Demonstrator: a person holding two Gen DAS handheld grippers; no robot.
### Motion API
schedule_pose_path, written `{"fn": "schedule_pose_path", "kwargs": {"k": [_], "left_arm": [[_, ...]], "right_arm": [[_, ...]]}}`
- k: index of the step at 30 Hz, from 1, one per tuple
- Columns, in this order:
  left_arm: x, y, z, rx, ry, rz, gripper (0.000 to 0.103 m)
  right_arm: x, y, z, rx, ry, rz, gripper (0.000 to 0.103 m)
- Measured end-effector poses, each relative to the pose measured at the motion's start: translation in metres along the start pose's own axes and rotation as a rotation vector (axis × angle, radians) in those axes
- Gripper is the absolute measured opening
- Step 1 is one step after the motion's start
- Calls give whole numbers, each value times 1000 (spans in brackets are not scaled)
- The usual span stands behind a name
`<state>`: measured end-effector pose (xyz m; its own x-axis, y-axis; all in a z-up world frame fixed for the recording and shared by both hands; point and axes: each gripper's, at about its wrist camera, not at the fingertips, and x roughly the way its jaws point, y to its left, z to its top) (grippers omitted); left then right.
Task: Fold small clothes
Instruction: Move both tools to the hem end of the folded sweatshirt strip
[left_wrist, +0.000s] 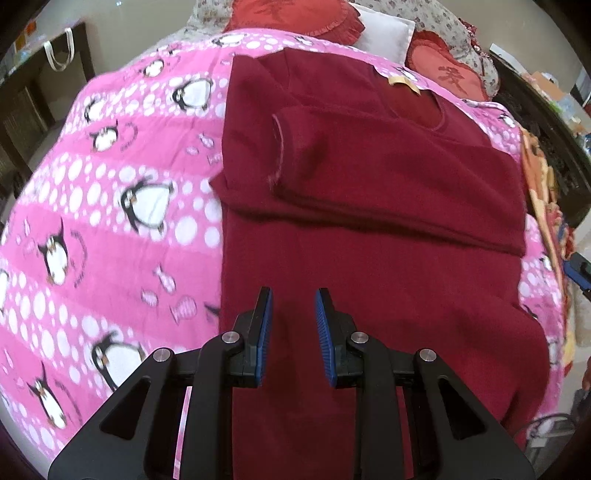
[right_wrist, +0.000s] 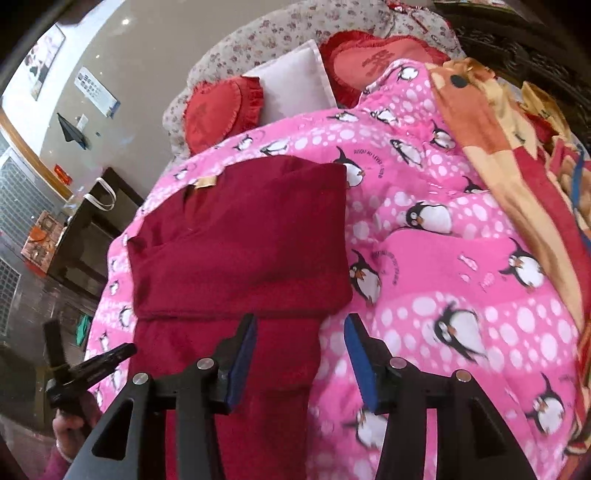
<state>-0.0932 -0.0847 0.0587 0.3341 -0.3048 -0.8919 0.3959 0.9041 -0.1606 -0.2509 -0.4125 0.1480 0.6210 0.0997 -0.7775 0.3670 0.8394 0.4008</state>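
Now, at nine o'clock in the left wrist view, the pink penguin blanket (left_wrist: 110, 229) lies bare; the maroon sweater (left_wrist: 369, 229) fills the centre, sleeves folded across its chest near one o'clock. At six o'clock the left gripper (left_wrist: 293, 328) hangs over the lower body, jaws spread, holding nothing. The right gripper (right_wrist: 300, 354), jaws likewise spread, straddles the sweater's right edge. Risk, as I judge it: pinching blanket along with knit would drag the bedding and undo the folded sleeves.
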Motion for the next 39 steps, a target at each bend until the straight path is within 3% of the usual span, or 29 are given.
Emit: {"fn": "schedule_pose_path", "kwargs": {"k": [4, 11, 16, 19, 27, 35, 39], "left_arm": [[-10, 5, -15, -31, -5, -39, 51], [-25, 12, -44, -61, 23, -86, 52], [-38, 22, -70, -34, 54, -83, 52], [-39, 30, -84, -53, 82, -82, 52], [-45, 49, -111, -127, 118, -90, 52], [-42, 49, -136, -141, 166, -106, 52], [-44, 47, -141, -163, 153, -108, 59]], "right_arm": [[-31, -1, -10, 1, -22, 7, 49], [-81, -7, -28, -38, -9, -79, 50], [-104, -14, -46, -72, 29, -111, 69], [-90, -17, -62, -41, 54, -44, 72], [7, 2, -108, 20, 224, 85, 72], [6, 4, -134, 93, 243, 146, 72], [3, 5, -140, 164, 250, 203, 72]]}}
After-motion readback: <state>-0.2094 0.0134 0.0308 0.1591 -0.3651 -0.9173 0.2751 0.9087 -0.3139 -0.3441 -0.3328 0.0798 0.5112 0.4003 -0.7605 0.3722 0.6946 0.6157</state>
